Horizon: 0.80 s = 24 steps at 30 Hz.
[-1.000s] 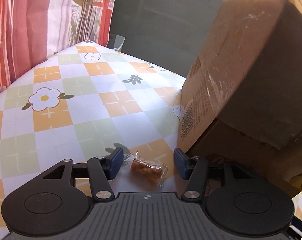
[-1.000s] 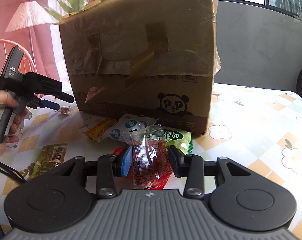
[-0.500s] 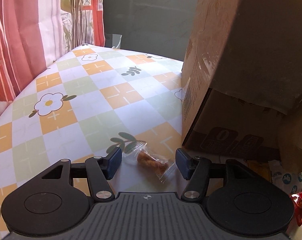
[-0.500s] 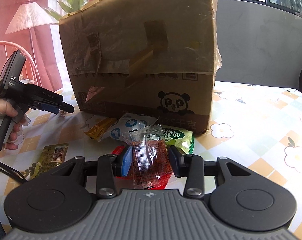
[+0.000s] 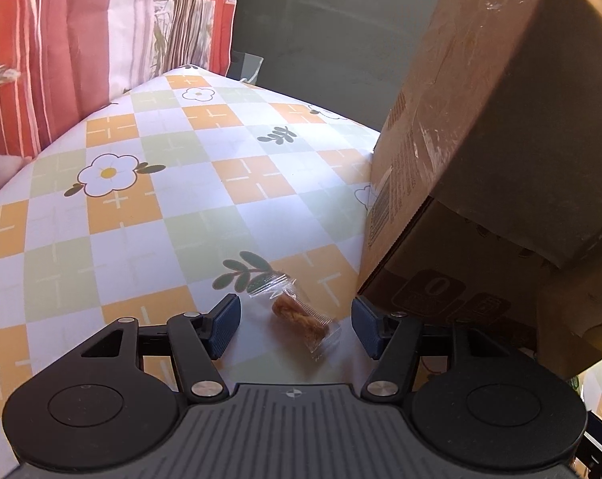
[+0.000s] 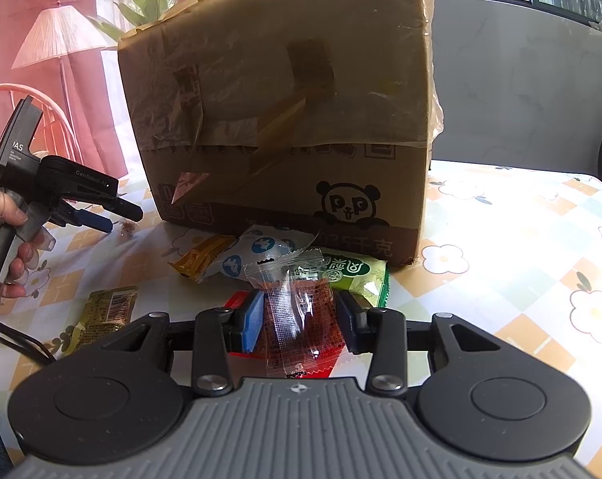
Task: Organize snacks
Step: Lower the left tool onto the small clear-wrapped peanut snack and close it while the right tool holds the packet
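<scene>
Your left tongs (image 5: 293,327) stand wide, pads clear of the small clear-wrapped snack (image 5: 299,315) lying on the desk (image 5: 149,207) between them, its long axis slanting across the gap, so square up before closing. Your right tongs (image 6: 297,321) hold a clear red-filled packet (image 6: 301,311), apparently lifted; the cardboard box (image 6: 285,119) stands ahead.

cardboard box (image 5: 500,127) top cropped, red packet (image 6: 237,299) mostly hidden
</scene>
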{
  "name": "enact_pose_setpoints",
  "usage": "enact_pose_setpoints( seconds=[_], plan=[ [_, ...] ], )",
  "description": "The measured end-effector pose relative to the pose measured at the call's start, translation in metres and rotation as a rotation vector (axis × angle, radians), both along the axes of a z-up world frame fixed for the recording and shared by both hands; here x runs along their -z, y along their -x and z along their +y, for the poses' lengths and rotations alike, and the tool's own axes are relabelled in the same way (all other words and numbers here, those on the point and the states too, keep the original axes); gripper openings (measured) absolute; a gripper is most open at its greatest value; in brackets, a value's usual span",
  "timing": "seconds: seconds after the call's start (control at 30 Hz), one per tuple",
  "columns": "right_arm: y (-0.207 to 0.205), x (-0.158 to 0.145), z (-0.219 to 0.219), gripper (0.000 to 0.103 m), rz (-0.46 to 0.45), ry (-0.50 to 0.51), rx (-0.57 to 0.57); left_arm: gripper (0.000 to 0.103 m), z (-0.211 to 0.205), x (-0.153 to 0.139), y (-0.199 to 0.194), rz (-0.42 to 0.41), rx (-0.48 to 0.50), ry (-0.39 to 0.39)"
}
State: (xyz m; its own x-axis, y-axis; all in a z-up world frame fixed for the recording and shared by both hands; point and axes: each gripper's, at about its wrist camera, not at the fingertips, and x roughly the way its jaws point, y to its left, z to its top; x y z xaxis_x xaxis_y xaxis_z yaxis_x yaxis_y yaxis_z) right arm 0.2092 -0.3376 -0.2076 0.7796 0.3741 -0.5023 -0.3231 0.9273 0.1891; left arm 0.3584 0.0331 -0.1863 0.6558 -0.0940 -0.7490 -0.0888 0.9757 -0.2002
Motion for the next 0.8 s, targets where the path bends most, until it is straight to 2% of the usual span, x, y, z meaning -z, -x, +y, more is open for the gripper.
enact_pose_setpoints(
  seconds=[0.1,0.17,0.5,0.6,0.67,0.7,0.77,0.8],
  plan=[
    [-0.001,0.0,0.0,0.042,0.003,-0.002,0.001,0.064,-0.008,0.003,-0.003,-0.016,0.01,-0.111],
    [0.0,0.0,0.0,0.042,0.004,-0.005,0.003,0.064,-0.009,0.003,0.0,-0.021,0.029,-0.146],
    [-0.001,0.0,0.001,0.042,0.007,-0.008,0.003,0.063,0.006,0.002,0.012,-0.038,0.04,-0.136],
    [0.0,0.0,0.001,0.042,0.008,-0.01,0.005,0.063,0.001,0.002,0.008,-0.048,0.072,-0.123],
    [-0.001,0.0,0.001,0.042,0.008,-0.009,0.004,0.062,-0.004,0.004,0.006,-0.057,0.097,-0.141],
    [-0.001,0.0,0.001,0.042,0.009,-0.01,0.004,0.06,-0.007,0.005,0.005,-0.063,0.108,-0.154],
    [-0.001,0.001,0.001,0.042,0.01,-0.012,0.004,0.04,-0.008,0.006,0.005,-0.078,0.125,-0.151],
    [-0.001,0.001,0.001,0.042,0.01,-0.013,0.005,0.036,-0.006,0.006,0.006,-0.083,0.135,-0.123]
  ],
)
